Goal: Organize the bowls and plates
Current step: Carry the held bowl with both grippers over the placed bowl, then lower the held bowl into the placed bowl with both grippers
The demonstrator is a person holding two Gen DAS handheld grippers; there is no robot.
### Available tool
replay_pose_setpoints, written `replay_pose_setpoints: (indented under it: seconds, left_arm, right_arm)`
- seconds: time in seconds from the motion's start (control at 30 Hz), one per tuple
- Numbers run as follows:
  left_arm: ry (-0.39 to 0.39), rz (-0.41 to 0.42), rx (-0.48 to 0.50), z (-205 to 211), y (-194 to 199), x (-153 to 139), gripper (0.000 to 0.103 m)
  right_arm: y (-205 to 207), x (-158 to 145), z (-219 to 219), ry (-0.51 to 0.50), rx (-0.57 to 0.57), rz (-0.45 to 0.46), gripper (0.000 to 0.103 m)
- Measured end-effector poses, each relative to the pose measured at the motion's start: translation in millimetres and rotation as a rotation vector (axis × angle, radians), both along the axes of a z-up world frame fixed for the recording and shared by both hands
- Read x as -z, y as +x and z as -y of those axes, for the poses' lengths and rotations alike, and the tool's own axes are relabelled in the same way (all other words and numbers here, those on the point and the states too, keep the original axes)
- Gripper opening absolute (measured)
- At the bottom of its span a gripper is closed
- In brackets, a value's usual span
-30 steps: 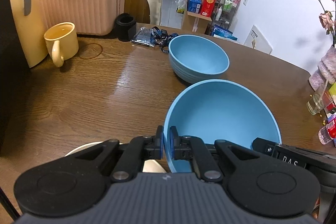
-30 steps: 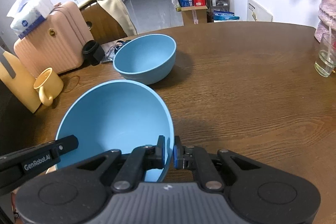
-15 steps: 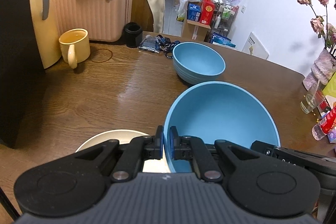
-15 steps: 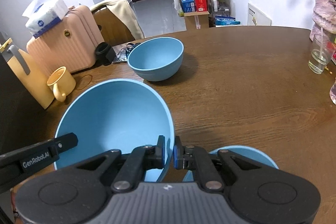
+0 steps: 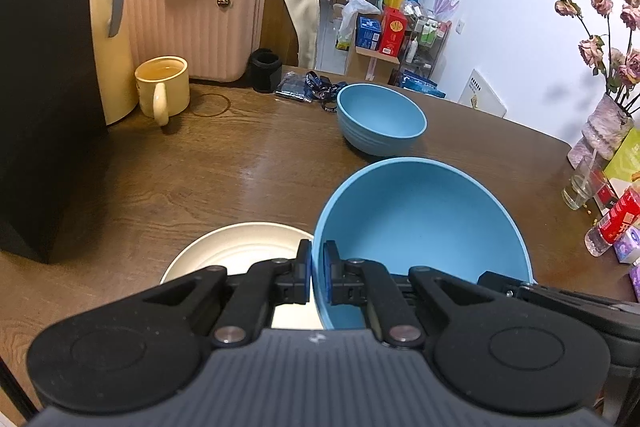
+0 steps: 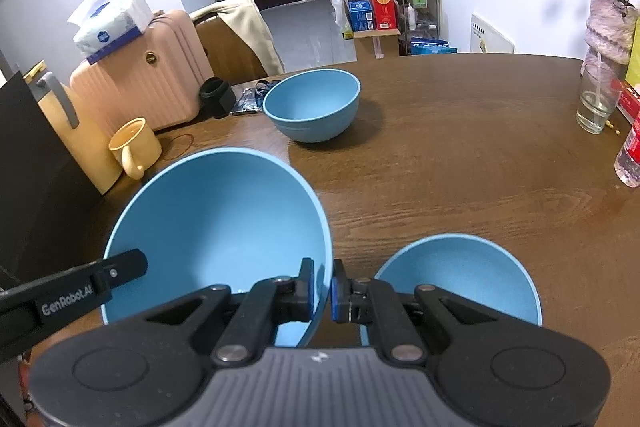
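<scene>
The big blue bowl (image 5: 420, 227), clamped at its rim by both the left tool (image 5: 316, 273) and the right tool (image 6: 322, 285), is now raised higher off the counter (image 6: 460, 163) — a cream plate (image 5: 236, 247) and a second blue bowl (image 6: 460, 267) are uncovered beneath. A lift for stacking is suggested — probably into the far bowl (image 5: 380, 117).

Left gripper (image 5: 317, 277) pinched on large blue bowl (image 5: 420, 223) rim; right gripper (image 6: 321, 291) clamped on opposite rim, both raised.

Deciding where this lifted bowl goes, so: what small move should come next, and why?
Probably carry the held blue bowl toward the blue bowl below the right gripper and nest it. Both the right and the left gripper clamp its rim, and the cream plate suits bowls less.
</scene>
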State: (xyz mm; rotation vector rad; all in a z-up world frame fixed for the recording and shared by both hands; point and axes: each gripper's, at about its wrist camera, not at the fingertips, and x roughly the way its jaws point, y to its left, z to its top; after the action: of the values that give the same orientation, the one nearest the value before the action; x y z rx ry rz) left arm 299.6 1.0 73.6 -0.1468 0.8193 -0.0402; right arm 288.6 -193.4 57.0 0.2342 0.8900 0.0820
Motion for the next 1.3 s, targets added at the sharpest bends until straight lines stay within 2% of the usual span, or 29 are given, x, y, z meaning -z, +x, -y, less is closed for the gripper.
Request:
replay_pose_setpoints:
  seconds: [0.57, 1.3]
  left_arm:
    - [0.000, 0.018, 0.011, 2.6, -38.6, -5.3, 0.007]
    - [0.007, 0.026, 0.118, 73.4, -49.1, -6.3, 0.007]
  right_arm:
    - [-45.1, -6.2, 3.7, 0.004, 0.012, 0.023, 0.007]
    - [-68.3, -8.4, 73.2, 0.005, 0.122, 0.035, 0.007]
